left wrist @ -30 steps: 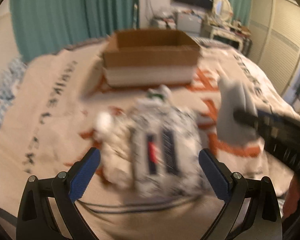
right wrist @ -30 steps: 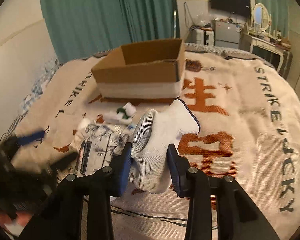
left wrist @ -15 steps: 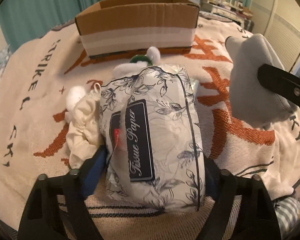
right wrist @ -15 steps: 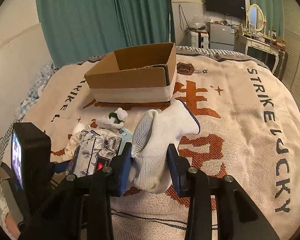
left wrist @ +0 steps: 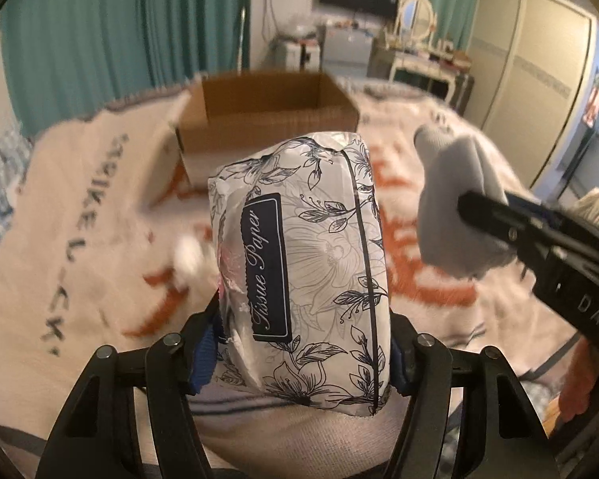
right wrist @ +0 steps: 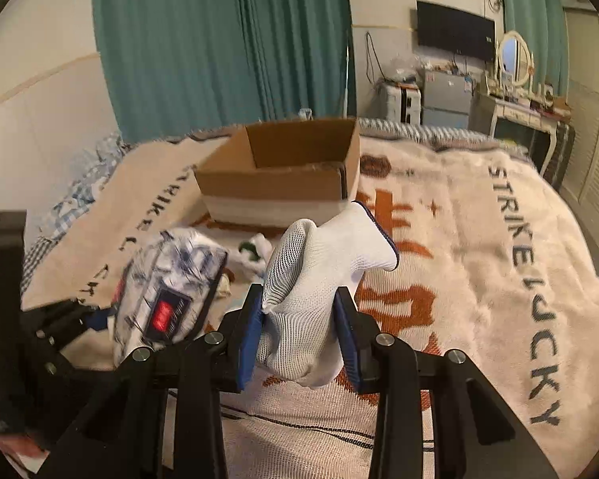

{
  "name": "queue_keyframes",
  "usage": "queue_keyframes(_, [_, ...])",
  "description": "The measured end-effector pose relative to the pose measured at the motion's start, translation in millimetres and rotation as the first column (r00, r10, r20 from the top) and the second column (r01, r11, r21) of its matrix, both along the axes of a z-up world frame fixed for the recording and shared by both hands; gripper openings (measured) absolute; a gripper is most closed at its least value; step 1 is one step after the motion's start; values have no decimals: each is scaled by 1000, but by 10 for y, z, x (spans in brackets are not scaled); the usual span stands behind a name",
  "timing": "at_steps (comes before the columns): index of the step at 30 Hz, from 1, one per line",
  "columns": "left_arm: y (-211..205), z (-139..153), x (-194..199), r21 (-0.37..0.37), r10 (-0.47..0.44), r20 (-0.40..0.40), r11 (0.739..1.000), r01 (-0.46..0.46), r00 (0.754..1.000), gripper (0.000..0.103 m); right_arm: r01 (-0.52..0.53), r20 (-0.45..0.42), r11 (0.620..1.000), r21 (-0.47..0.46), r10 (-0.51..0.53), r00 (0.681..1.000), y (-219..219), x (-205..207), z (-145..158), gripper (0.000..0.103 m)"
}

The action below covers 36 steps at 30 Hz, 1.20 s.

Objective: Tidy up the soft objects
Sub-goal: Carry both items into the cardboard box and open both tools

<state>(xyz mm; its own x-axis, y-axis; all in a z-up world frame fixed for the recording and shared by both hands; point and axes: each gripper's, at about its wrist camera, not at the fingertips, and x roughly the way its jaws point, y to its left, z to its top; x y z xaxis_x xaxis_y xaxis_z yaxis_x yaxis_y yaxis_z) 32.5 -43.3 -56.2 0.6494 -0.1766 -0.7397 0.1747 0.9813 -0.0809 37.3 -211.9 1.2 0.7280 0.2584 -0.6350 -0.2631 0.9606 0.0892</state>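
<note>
Tissue pack point(left wrist: 299, 271) now off blanket point(left wrist: 80, 239)

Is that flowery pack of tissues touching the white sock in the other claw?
Apart. In the left wrist view the tissue pack, between the left gripper pads, shows blanket between it and the white sock that the right gripper holds.

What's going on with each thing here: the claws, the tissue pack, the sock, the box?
Left claw: closing on the tissue pack.
Tissue pack: between the left claw's pads, lifted off the blanket.
Right claw: shut on the white sock.
White sock: pinched, held up.
Cardboard box: open, upright on the blanket.
</note>
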Motion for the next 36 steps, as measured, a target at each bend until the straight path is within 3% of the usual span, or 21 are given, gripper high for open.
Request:
queue_keyframes(4, [62,435,78,-11,-25,88,1000,26,996,65,-14,73,1000,5,14,997,3,-12,381,35])
queue_keyframes(9, [168,800,378,-48,-58,139,997,65,989,67,-41,151,999,11,39,988,27,155,821,35])
queue_keyframes(17, [286,965,1359,-21,-30,187,999,35,982,67,-92,181,995,42,84,980,120,1024,1107,35])
queue_keyframes(21, [270,785,1954,2,-30,154,1000,30,988,67,-103,145,994,35,97,985,245,1680,974,35])
queue_keyframes(28, [221,167,2739,38,-42,78,999,39,996,70,-124,43,992,6,123,991,412,2531,297,35])
queue_keyframes(31, [216,-33,2837,48,-18,66,999,15,998,83,-108,15,994,9,108,994,420,2729,35,36])
queue_keyframes(33, [240,-112,2855,36,0,71,999,-3,997,90,-82,6,997,3,82,997,380,2767,-65,46])
queue_keyframes(34, [246,-133,2861,35,3,65,999,-5,998,90,-76,5,997,9,76,997,354,2762,-85,58])
queue_keyframes(35, [248,-134,2859,37,2,60,999,-5,998,90,-65,10,998,14,65,998,335,2750,-87,64])
queue_keyframes(36, [257,-119,2843,45,3,60,999,-6,998,90,-60,12,998,18,59,998,312,2728,-78,64])
